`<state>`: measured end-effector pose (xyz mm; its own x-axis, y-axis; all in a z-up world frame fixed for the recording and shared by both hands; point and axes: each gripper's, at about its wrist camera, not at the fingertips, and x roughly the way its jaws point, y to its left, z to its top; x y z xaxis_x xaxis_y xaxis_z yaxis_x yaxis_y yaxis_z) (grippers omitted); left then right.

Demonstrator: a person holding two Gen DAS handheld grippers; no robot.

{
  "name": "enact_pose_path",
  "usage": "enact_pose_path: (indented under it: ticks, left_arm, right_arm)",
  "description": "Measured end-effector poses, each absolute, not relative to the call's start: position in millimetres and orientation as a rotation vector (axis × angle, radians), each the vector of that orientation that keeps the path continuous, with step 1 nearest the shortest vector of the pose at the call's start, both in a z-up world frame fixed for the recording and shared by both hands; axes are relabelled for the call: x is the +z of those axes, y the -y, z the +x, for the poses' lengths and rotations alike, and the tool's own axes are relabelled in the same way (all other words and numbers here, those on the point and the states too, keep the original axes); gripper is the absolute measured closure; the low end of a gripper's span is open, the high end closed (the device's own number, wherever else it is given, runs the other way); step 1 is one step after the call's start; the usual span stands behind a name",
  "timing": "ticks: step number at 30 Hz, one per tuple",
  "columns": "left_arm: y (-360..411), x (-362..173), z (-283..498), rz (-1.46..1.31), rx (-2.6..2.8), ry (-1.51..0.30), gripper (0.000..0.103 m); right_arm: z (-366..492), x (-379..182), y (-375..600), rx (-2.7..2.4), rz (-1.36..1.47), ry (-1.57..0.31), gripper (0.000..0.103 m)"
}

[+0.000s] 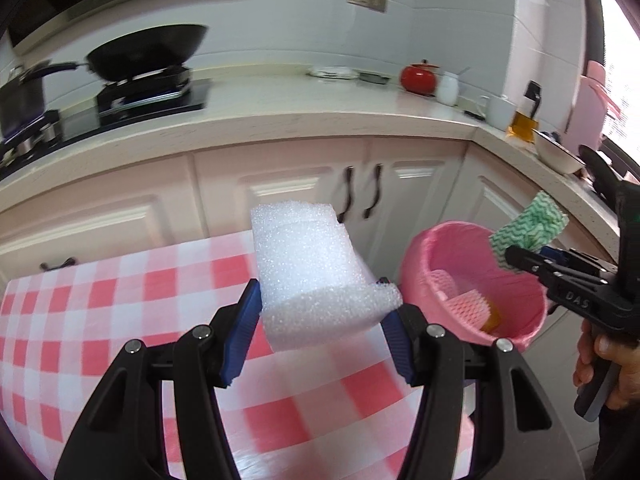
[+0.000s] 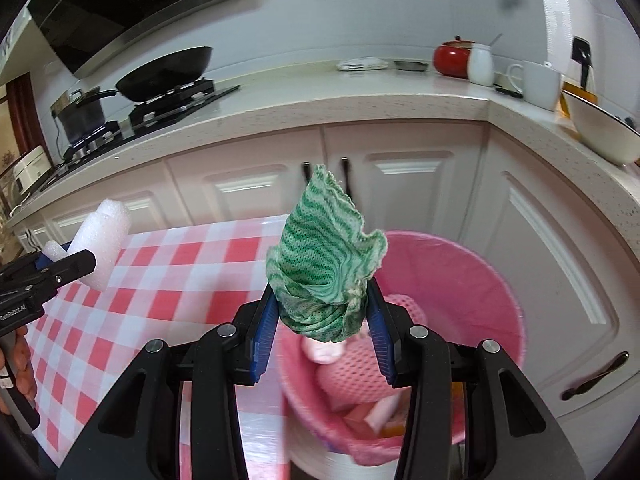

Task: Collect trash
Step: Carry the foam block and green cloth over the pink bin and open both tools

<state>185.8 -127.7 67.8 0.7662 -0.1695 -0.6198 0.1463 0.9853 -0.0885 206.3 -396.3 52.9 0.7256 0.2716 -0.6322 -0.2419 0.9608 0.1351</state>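
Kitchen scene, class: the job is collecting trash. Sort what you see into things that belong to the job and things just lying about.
Belongs to the job:
- white foam piece, clamped in the left gripper
- green cloth, clamped in the right gripper
- pink-lined bin, already holding some scraps

Just lying about:
- wok
- red pot
- white mug
- checked tablecloth

White tiled wall (image 2: 320,12), pale L-shaped counter (image 2: 360,92) over white cabinets (image 2: 420,184); daylight from a window (image 1: 620,60) at right
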Motion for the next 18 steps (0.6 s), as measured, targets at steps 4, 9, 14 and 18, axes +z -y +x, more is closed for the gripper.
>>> enact_pose_path:
  ticks: [4, 9, 14, 18]
  left_arm:
    - [159.9, 66.7, 198.9, -0.026, -0.225, -0.678, 0.047]
    - [199.7, 62.2, 217.1, -0.02, -0.303, -0.687, 0.047]
    - [229.6, 55.9, 232.0, -0.013, -0.356, -0.708, 0.047]
    - [249.7, 51.4, 243.3, -0.001, -0.39, -0.722, 0.047]
  right_arm:
    - [211.5, 48.6, 415.7, 0.258, 0.047, -0.707, 0.062]
    - [216.0, 45.3, 436.6, 0.228, 0.048, -0.705, 0.061]
    - [224.7, 41.2, 454.4, 0.2, 0.049, -0.715, 0.061]
    - [229.2, 40.0, 463.9, 0.184, 0.046, -0.713, 0.061]
